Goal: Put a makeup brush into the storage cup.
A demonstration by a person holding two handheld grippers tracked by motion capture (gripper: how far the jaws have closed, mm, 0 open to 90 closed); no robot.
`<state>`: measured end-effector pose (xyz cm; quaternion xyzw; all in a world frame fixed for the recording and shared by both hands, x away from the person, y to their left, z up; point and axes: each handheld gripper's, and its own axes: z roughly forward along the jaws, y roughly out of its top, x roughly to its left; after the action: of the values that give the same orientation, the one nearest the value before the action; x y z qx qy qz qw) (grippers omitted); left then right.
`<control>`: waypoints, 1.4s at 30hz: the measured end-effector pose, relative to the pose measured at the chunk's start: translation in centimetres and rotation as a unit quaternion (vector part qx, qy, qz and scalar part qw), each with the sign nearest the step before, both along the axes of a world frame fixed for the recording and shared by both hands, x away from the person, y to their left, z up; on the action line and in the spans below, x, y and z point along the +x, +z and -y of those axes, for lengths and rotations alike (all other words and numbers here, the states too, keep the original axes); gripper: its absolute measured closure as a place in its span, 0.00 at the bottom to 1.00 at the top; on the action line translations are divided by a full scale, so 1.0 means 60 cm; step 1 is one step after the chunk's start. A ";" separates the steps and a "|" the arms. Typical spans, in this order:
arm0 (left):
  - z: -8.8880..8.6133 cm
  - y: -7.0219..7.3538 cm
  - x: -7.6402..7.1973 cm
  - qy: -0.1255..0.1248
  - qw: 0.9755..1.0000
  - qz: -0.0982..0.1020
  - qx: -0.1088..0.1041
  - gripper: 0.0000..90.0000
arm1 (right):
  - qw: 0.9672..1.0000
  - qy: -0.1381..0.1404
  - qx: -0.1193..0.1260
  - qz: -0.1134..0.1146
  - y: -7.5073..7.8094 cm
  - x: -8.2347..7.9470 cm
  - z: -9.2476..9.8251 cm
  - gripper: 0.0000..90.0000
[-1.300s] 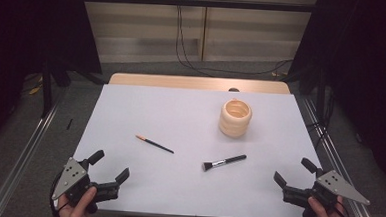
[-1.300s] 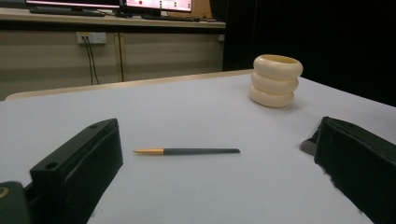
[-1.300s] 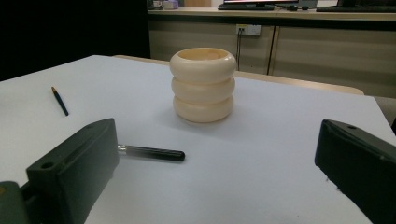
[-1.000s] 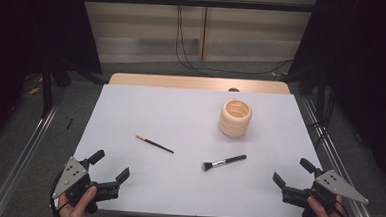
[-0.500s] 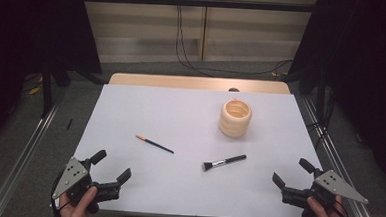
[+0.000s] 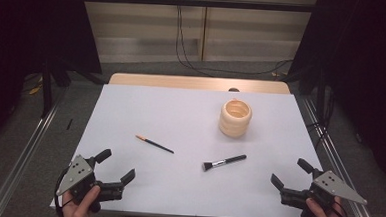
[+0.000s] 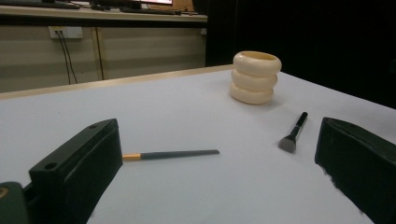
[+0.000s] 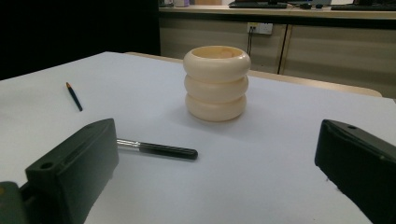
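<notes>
**Nothing picked up yet: both brushes lie on the sheet, the holder stands unfilled**

At the near left corner of the table point(image 6: 131, 110), my left gripper point(image 6: 114, 166) rests low over the white sheet with its jaws spread wide and nothing between them; in the left gripper view the two black jaws stand far apart with bare sheet in the gap. Just beyond it, toward the middle, lies the thin brush point(image 6: 154, 144), flat on the sheet, its orange end pointing far-left. I see it in the left gripper view point(image 7: 170, 154) too, lying crosswise ahead of my jaws and untouched.

Right of that, near the centre, the makeup brush point(image 6: 223, 162) lies flat with its bristle head on the near-left and its black handle angled toward the far right. Beyond it and further right stands the cream ringed holder point(image 6: 235, 118), upright, and as far as I can see into its mouth it holds nothing.

At the near right corner my right gripper point(image 6: 292, 173) is likewise opened wide and holds nothing, with the makeup brush point(image 8: 159, 149) lying just ahead of its left jaw in the right gripper view.

My judgement: the work is at its very start. Neither brush is gripped or lifted, and I take it both are still to go into the holder.

No brand, label or writing is readable on any of these things.
</notes>
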<state>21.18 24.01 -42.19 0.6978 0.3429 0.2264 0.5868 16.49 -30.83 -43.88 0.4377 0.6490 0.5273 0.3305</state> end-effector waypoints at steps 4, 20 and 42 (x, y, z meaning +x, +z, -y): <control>0.002 0.003 0.012 -0.009 1.000 -0.002 0.008 0.01 | 1.000 0.005 -0.001 0.001 0.000 0.001 -0.001 0.00; 0.017 0.019 0.055 -0.030 0.999 0.001 0.012 0.01 | 1.000 0.005 0.000 -0.001 0.000 0.000 -0.001 0.00; 0.037 0.031 0.120 -0.058 0.998 -0.013 0.027 0.01 | 1.000 0.006 0.000 0.000 -0.001 0.000 -0.001 0.00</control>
<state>28.40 21.80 -40.34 0.7346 0.3036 0.1918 0.5756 16.52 -30.78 -43.94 0.4337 0.6515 0.5296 0.3270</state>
